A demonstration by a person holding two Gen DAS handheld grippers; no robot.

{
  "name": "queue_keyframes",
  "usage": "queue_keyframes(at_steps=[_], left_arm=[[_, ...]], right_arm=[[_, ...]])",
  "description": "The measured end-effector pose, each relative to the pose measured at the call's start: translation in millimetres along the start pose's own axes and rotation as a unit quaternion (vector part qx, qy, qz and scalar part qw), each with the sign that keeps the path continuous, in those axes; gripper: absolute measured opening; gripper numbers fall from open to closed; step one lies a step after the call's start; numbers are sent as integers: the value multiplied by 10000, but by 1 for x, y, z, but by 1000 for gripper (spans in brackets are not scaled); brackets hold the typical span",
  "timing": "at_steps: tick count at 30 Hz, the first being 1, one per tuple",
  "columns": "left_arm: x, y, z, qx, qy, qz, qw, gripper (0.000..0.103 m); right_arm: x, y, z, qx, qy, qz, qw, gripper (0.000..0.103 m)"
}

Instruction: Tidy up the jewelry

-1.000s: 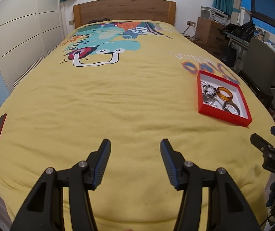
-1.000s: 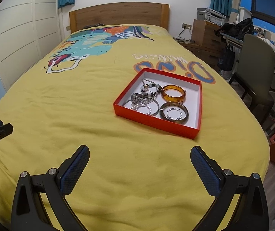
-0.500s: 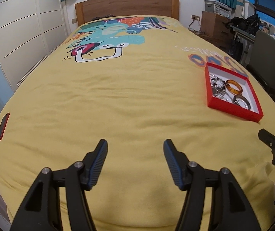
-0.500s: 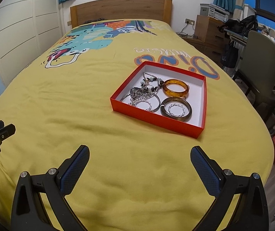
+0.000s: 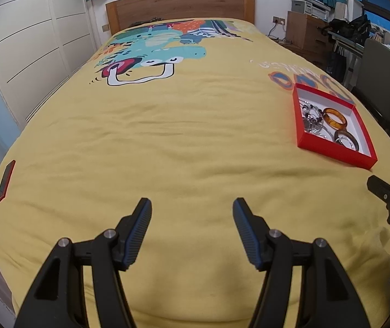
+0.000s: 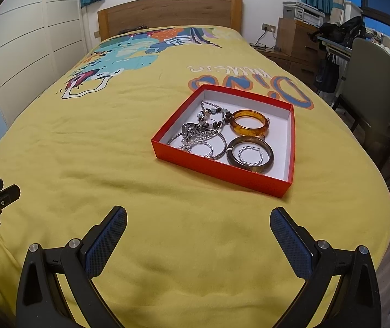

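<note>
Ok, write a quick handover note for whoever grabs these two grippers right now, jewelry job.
Left gripper: open, empty, above bare yellow bedspread.
Right gripper: open, empty, short of the red box.
Box sits on the bed's right side. It holds an amber bangle, a dark bangle around a small silver ring, and tangled silver chains and beads.
Done: nothing visibly sorted.
Left: all pieces, probably the bangles first.

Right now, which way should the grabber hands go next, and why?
Probably ease the right gripper forward toward the red box. Both grippers are open and empty above the yellow bedspread, and the amber bangle and the other jewelry lie inside the box, ahead of the right one. The left gripper is farther away.
</note>
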State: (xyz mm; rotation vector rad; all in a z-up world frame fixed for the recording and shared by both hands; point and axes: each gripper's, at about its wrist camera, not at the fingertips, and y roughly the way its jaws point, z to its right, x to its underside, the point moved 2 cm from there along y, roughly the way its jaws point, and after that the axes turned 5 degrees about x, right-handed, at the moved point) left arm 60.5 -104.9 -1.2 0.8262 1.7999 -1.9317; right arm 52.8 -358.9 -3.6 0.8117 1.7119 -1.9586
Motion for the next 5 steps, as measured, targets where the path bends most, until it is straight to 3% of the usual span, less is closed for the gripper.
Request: queue_keyframes(at_steps=[5], left_arm=[[0,1,-1,-9,-8,-28,10000,60]], right_arm=[[-1,0,-1,4,-18,11,10000,102]])
